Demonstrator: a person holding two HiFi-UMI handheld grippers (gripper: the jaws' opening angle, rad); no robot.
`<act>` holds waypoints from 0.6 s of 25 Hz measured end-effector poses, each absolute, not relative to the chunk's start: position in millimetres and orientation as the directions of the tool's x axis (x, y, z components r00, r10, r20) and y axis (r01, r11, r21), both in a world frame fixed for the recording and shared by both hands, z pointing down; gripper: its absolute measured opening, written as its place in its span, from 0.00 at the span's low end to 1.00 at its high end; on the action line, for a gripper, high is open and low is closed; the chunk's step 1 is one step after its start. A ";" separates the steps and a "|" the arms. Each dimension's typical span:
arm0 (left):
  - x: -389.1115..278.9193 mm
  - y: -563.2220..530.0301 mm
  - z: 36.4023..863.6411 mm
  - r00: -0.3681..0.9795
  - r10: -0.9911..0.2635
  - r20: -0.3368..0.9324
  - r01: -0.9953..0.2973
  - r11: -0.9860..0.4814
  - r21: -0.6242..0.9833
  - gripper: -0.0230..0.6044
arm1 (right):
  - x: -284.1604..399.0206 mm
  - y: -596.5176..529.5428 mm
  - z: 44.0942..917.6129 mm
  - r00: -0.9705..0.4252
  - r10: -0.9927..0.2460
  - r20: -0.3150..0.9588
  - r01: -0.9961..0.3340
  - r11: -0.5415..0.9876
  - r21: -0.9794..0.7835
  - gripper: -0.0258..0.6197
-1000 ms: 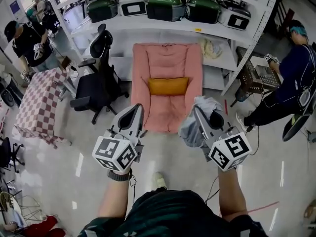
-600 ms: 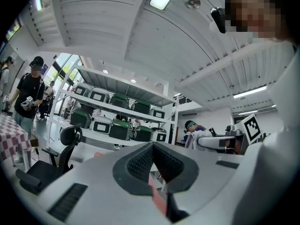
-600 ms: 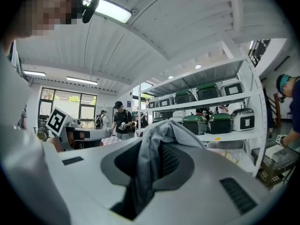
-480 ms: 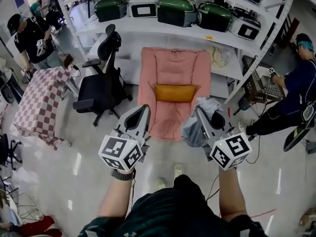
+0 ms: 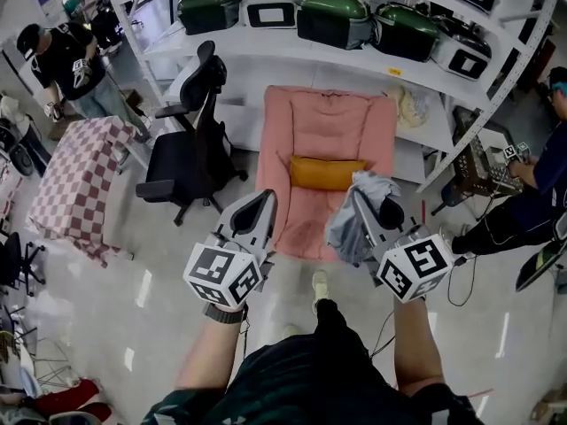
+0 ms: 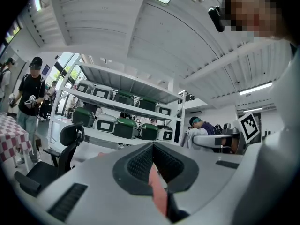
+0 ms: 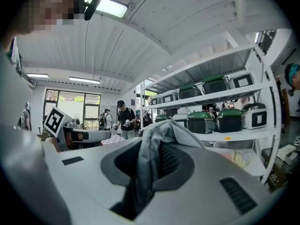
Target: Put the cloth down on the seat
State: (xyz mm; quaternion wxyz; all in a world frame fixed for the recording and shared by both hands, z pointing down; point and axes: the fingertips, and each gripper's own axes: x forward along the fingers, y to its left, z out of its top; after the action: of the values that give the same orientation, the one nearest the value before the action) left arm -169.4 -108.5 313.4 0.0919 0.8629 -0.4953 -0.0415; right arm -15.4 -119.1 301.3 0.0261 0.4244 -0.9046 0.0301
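Nearest: the person's two forearms, level, each ending in a marker cube. One shoe is on the pale floor, short of the pink seat.

Left gripper: jaws closed tip to tip, nothing between the pads. A sliver of the seat's pink shows through the gap lower down. In the head view its tip sits at the seat's near left corner.

Right gripper: jaws clamped on the grey cloth. The fabric is pinched between the pads, bunches over the tips and hangs down the side facing the seat. The cloth is in the air, overlapping the seat's near right edge in the head view. It is not lying on the seat.

Seat itself: flat cushioned lounger on the floor, back propped against the shelving. An orange cushion lies across its middle.

Left of the seat: black office chair, just beside it. Farther left is a red-checked table.

Behind the seat: white shelving carrying green and white cases. A pale bundle sits on a lower shelf to the seat's right.

Far left of the seat: a person in black. Far right: another person, partly cut off.
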 end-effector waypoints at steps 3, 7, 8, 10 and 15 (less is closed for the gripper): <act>-162.5 -136.2 323.8 0.502 -0.865 0.025 -0.850 -0.487 0.201 0.05 | -14.1 -150.4 314.0 -0.651 -0.754 0.090 -0.759 0.650 -0.042 0.12; -155.7 -181.5 339.0 0.487 -0.873 0.031 -0.858 -0.472 0.203 0.05 | -10.3 -199.9 337.0 -0.665 -0.736 0.125 -0.745 0.664 -0.055 0.12; -153.8 -193.6 342.9 0.482 -0.875 0.033 -0.861 -0.467 0.203 0.05 | -9.3 -213.3 342.8 -0.669 -0.731 0.134 -0.742 0.668 -0.061 0.12; -150.1 -217.9 351.3 0.470 -0.882 0.039 -0.868 -0.454 0.200 0.04 | -8.2 -239.9 354.4 -0.678 -0.719 0.152 -0.733 0.677 -0.069 0.12; -142.8 -274.0 372.6 0.435 -0.899 0.049 -0.886 -0.417 0.204 0.05 | -8.4 -297.7 387.1 -0.707 -0.682 0.187 -0.703 0.707 -0.082 0.12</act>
State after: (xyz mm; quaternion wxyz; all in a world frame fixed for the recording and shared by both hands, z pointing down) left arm -142.8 -274.0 372.6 0.1000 0.8411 -0.5306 -0.0339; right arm -8.4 -297.7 387.1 0.0715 0.3757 -0.9211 0.0735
